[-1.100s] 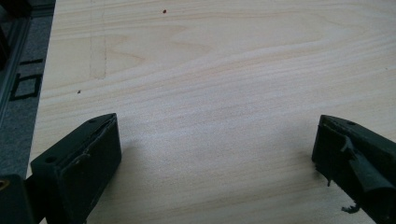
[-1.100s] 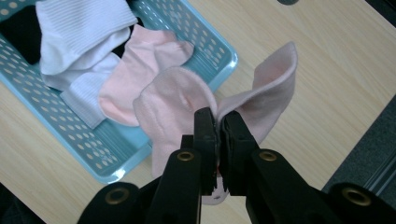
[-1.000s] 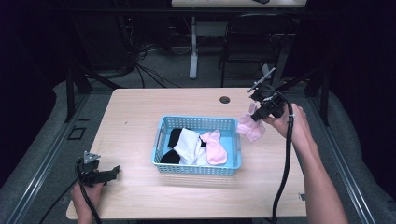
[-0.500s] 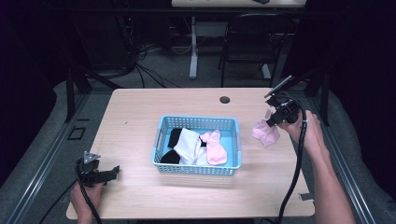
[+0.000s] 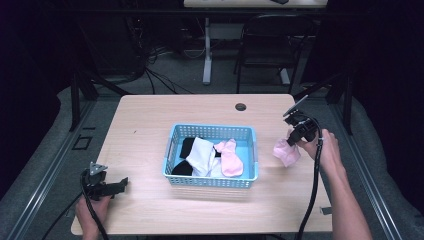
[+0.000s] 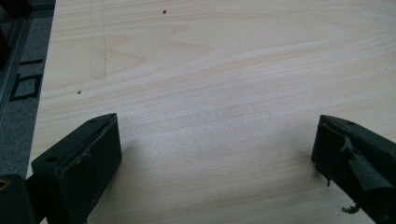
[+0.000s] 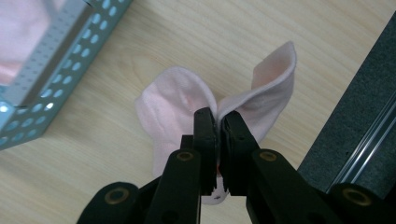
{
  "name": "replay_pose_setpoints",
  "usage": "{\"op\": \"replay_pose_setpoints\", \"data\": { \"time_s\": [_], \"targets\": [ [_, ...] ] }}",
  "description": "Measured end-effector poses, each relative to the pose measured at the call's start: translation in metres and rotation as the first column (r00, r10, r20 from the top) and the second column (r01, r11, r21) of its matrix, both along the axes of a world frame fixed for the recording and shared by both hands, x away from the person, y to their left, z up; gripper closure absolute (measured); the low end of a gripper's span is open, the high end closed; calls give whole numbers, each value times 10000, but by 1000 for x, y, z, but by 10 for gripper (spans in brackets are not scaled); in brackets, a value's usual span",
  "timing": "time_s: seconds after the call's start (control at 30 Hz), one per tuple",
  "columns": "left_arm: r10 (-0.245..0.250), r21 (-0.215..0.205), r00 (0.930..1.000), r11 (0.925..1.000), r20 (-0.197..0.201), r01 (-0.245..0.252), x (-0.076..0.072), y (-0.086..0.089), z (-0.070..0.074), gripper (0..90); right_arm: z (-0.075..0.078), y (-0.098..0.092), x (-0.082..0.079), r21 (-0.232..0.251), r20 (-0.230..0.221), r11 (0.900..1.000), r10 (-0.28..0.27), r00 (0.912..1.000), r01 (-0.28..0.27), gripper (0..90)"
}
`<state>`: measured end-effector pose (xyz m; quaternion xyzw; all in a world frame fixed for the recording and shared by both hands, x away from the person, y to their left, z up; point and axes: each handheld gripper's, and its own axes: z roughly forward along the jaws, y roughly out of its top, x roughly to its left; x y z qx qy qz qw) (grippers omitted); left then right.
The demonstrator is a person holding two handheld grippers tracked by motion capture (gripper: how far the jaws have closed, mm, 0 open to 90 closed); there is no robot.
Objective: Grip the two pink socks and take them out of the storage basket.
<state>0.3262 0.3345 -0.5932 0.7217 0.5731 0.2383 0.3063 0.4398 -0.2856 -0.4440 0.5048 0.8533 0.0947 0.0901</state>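
Right hand-held gripper (image 7: 217, 122) clenching a crumpled pale pink fabric sock (image 7: 175, 109) between its black jaws, sock hanging just above the wooden worktop (image 5: 150, 120), beside the blue perforated plastic basket (image 5: 210, 132), left hand-held gripper (image 6: 215, 140) resting released

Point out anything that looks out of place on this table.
One pink sock is outside the blue basket, pinched in the right gripper near the table's right edge, while the other socks lie inside. Otherwise nothing looks spilled or damaged.
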Motion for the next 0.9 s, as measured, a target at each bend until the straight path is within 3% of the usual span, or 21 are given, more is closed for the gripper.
{"op": "replay_pose_setpoints", "data": {
  "time_s": [0.23, 0.27, 0.63, 0.73, 0.9],
  "targets": [
    [-60, 10, 10000, 10000, -16, 60, 1, 0, 0, 12, -26, -2, 9, 72, -334, 9996, -258, 9991, 261, 856],
    [-63, 10, 10000, 10000, -18, 63, 1, 0, 0, 12, -29, -3, 11, -57, -582, 9999, -157, 9982, 154, 855],
    [-66, 21, 10000, 10000, -11, 66, 1, 0, 0, 14, -61, -2, 20, 228, -883, 9986, -447, 9951, 469, 819],
    [-69, 17, 10000, 10000, -12, 69, 1, 0, 0, 14, -63, -3, 20, 380, -898, 9976, -541, 9945, 577, 760],
    [-69, 22, 10000, 10000, -12, 69, 1, 0, 0, 14, -55, -3, 16, 446, -454, 9968, -638, 9969, 658, 505]
  ]
}}
